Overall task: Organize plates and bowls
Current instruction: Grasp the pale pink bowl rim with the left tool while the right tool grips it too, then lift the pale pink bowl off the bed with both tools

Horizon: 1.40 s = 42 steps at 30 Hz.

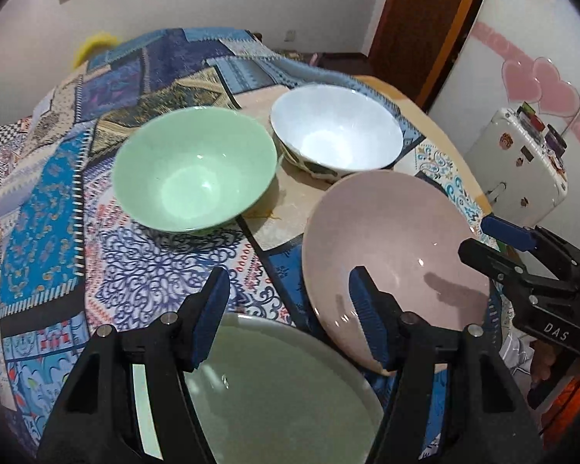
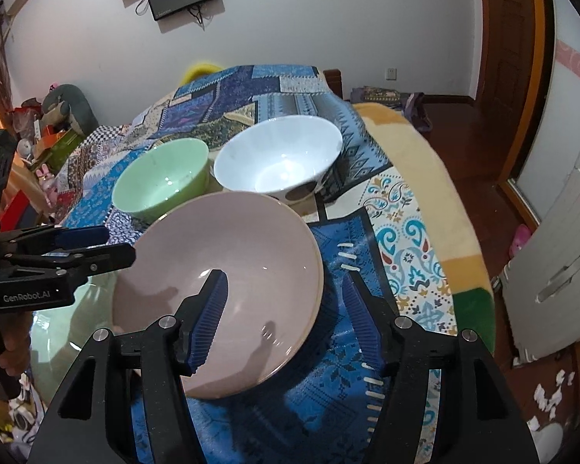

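The pink plate [image 2: 228, 270] sits tilted in the middle of the right wrist view, its near rim low in the frame and its far edge lifted toward the green bowl [image 2: 162, 181] and the white bowl [image 2: 278, 158] above it. The right hand-held gripper [image 2: 282, 317] is open and straddles the plate's right rim: one finger hangs over the inside, the other outside over the blue patterned cloth [image 2: 328, 386]. It does not look clamped yet. That rim runs roughly up and down the frame between the fingers, so a plain squeeze should catch it.

In the left wrist view the left hand-held gripper [image 1: 290, 309] is open too, over a pale green plate [image 1: 274, 394] at the bottom of the frame, with the pink plate just right of it. The right one is plainly nearer the pink plate's rim. Both bowls stand upright on the desk [image 1: 456, 178], close together, the white one further right.
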Each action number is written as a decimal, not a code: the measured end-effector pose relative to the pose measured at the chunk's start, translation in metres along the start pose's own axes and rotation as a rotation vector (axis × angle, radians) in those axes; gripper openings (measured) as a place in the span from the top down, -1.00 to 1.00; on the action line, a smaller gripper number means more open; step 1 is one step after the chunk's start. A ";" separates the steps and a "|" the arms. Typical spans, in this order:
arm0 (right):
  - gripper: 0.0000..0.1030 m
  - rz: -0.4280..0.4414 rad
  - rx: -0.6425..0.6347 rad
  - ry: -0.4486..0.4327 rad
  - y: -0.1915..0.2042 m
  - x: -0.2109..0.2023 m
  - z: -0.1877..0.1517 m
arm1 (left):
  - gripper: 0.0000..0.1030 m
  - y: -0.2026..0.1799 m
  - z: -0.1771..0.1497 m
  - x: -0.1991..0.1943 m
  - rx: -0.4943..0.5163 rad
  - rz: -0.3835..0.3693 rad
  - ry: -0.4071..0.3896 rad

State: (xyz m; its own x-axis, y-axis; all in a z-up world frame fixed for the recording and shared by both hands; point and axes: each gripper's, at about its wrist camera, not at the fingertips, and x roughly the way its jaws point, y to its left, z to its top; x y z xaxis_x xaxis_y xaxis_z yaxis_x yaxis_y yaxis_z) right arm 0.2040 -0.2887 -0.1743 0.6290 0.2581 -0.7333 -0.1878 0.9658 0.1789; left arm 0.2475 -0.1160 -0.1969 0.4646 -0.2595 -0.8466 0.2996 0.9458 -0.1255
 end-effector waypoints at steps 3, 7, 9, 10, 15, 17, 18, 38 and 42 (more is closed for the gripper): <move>-0.13 0.005 -0.002 0.013 -0.001 0.006 -0.001 | -0.23 -0.004 0.000 0.008 0.021 -0.019 0.013; -0.13 0.016 0.007 0.031 -0.004 0.012 -0.005 | 0.00 -0.011 0.003 0.020 0.044 -0.043 0.049; -0.13 0.020 0.012 0.041 -0.005 0.015 -0.007 | 0.10 -0.012 0.003 0.026 0.045 -0.057 0.071; -0.13 0.021 0.014 0.044 -0.005 0.017 -0.008 | 0.11 -0.013 0.003 0.029 0.043 -0.065 0.085; -0.09 0.041 0.036 0.068 -0.008 0.023 -0.011 | 0.19 -0.013 0.003 0.040 0.033 -0.075 0.119; 0.01 0.047 0.044 0.071 -0.009 0.024 -0.012 | 0.19 -0.013 0.003 0.044 0.027 -0.083 0.134; 0.09 0.055 0.051 0.076 -0.010 0.024 -0.012 | 0.23 -0.013 0.003 0.046 0.027 -0.085 0.138; 0.66 0.091 0.124 0.084 -0.017 0.024 -0.011 | 0.61 -0.024 -0.003 0.036 0.073 -0.088 0.107; 0.66 0.083 0.118 0.060 -0.012 0.013 -0.009 | 0.60 -0.025 -0.002 0.025 0.063 -0.094 0.084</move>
State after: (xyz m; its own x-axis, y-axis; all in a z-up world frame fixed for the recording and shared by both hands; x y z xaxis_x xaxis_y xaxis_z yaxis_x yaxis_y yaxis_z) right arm 0.2077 -0.2974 -0.1921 0.5682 0.3383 -0.7501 -0.1447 0.9385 0.3136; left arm 0.2502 -0.1458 -0.2163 0.3619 -0.3264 -0.8732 0.3914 0.9033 -0.1754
